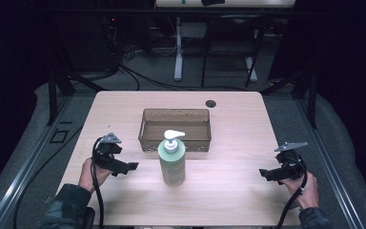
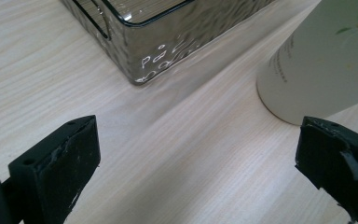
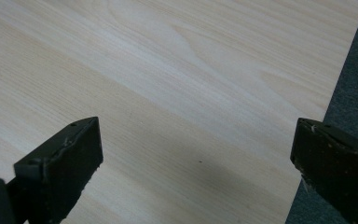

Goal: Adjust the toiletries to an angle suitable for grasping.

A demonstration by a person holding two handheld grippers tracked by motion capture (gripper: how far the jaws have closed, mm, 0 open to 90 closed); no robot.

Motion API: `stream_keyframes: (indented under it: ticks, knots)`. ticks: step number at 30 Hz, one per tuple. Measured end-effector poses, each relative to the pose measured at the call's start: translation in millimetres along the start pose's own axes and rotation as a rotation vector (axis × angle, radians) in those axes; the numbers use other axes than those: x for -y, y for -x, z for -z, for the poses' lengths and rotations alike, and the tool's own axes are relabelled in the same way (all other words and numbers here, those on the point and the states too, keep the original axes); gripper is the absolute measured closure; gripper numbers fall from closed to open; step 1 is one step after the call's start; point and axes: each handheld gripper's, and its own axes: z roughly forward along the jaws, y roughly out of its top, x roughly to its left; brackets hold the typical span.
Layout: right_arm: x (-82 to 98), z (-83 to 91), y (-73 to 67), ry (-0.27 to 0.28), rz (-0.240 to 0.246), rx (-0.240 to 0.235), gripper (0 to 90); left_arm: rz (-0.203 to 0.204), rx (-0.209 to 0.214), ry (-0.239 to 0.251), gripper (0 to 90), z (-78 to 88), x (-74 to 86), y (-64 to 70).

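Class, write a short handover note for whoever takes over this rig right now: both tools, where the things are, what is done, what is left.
Left tool: open, holding nothing, aimed toward the pump bottle.
Right tool: open, holding nothing, over bare table near its right edge.
The pump bottle stands upright mid-table, just in front of the clear brown bin, which looks empty.
Done: nothing handled yet.
Left: probably grasp the bottle; perhaps place it in the bin.

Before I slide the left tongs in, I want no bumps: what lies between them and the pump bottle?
Bare wood tabletop. In the high view nothing lies between the left tongs and the pump bottle.
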Motion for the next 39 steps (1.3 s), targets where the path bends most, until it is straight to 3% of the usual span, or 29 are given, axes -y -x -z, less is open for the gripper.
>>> stream_keyframes:
  ticks: [13, 20, 22, 23, 28, 39]
  knots:
    - [-3.1, 1.1, -2.0, -0.024, 0.032, -0.015, 1.3, -0.018, 0.067, -0.011, 0.1, 3.2, -12.2, 6.6]
    - [-3.5, 1.6, -2.8, -0.034, 0.053, -0.041, 1.5, -0.066, 0.083, -0.024, 0.1, 11.5, -24.7, 13.4]
    - [-3.1, 2.1, -1.7, -0.034, 0.054, -0.049, 1.8, -0.112, 0.084, -0.029, 0.1, 18.7, -37.6, 21.7]
    - [-3.0, 2.3, -1.5, -0.034, 0.052, -0.055, 1.8, -0.112, 0.084, -0.029, 0.1, 18.7, -37.6, 21.7]
    - [-3.8, 1.4, -1.5, -0.046, 0.049, -0.067, 1.8, -0.197, 0.093, -0.037, 0.0, 32.7, -66.1, 35.6]
    - [-3.7, -0.1, -1.1, -0.076, 0.045, -0.067, 0.0, -0.267, 0.133, -0.05, 0.0, 48.9, -102.1, 54.4]
